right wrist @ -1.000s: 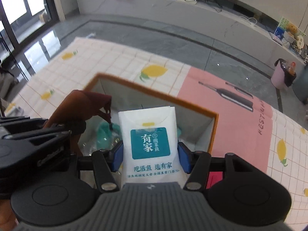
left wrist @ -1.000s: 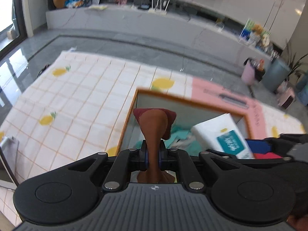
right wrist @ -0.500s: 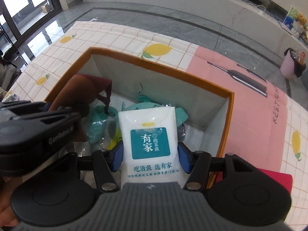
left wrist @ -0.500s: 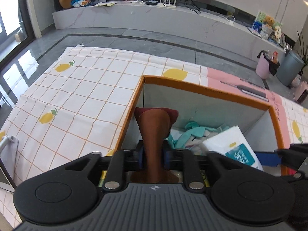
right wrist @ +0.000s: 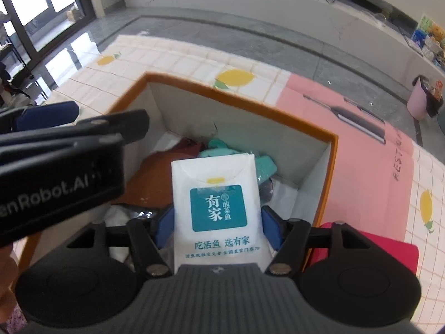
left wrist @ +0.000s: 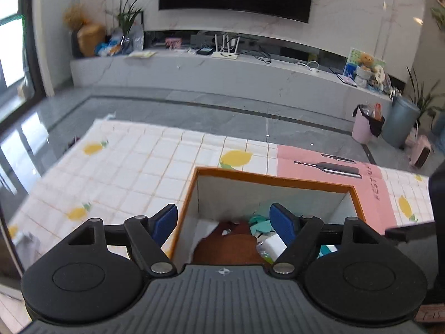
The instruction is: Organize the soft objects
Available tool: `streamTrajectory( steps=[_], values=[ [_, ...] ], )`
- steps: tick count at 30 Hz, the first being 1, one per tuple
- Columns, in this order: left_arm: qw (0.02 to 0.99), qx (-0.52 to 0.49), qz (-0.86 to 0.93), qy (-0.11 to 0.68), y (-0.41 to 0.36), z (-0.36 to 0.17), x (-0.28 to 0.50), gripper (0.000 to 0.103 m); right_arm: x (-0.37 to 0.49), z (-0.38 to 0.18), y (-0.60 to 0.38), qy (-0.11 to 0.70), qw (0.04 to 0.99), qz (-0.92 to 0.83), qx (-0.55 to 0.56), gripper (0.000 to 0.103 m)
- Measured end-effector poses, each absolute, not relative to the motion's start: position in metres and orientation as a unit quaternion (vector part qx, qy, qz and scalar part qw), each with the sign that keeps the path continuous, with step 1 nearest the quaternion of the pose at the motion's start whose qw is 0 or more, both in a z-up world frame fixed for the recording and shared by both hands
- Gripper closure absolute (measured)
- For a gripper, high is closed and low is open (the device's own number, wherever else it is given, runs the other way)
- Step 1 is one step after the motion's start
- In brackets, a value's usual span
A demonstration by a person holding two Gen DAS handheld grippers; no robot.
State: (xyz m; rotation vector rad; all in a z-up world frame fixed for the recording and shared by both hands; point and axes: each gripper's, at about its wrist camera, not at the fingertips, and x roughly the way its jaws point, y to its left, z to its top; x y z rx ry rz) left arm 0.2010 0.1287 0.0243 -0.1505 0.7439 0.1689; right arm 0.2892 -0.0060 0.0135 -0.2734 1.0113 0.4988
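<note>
An orange-rimmed white box [left wrist: 272, 181] stands on the mat and holds soft things. My left gripper [left wrist: 224, 221] is open and empty above its near left part. A brown cloth [left wrist: 226, 243] lies in the box below it, next to teal fabric [left wrist: 260, 224]. My right gripper [right wrist: 215, 222] is shut on a white tissue pack with a teal label [right wrist: 217, 206], held over the box [right wrist: 239, 103]. The brown cloth [right wrist: 155, 178] and teal fabric [right wrist: 222, 146] also show in the right wrist view. The left gripper's body [right wrist: 61, 153] is at the left there.
The box sits on a lemon-print checked mat [left wrist: 133, 167] with a pink panel [left wrist: 328, 167]. A red flat object [right wrist: 372, 250] lies right of the box. A pink bin [left wrist: 364, 125] and grey bin [left wrist: 400, 125] stand on the floor beyond. A long white ledge [left wrist: 222, 69] runs along the wall.
My left gripper has opened and let go of the brown cloth, which now lies in the box. My right gripper still holds the tissue pack over the box.
</note>
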Motion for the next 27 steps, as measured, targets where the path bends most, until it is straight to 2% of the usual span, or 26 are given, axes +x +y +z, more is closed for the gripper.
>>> streamTrajectory(
  steps=[3,5,7,11,18,24,27],
  values=[
    [0.928,-0.05,0.081,0.36,0.124,0.037,0.197,0.015,0.286,0.024,-0.007,0.462,0.848,0.228,-0.126,0.013],
    [0.928,-0.051,0.082,0.359,0.123,0.044,0.195,0.015,0.282,0.033,-0.008,0.452,0.851,0.238,-0.117,0.012],
    [0.929,-0.049,0.081,0.359,0.12,0.051,0.192,0.015,0.276,0.043,-0.01,0.443,0.853,0.252,-0.118,0.003],
    [0.933,-0.031,0.085,0.35,0.11,0.063,0.185,0.015,0.26,0.064,-0.015,0.411,0.864,0.26,-0.128,0.003],
    [0.95,-0.04,0.09,0.296,0.096,0.087,0.15,0.013,0.211,0.088,-0.068,0.344,0.902,0.257,-0.044,0.003],
    [0.967,-0.048,0.064,0.243,0.073,0.087,0.1,0.011,0.133,0.082,-0.121,0.244,0.937,0.24,-0.069,0.003],
    [0.974,-0.064,0.04,0.214,0.059,0.077,0.076,0.009,0.099,0.068,-0.15,0.228,0.94,0.242,-0.081,0.003]
  ],
)
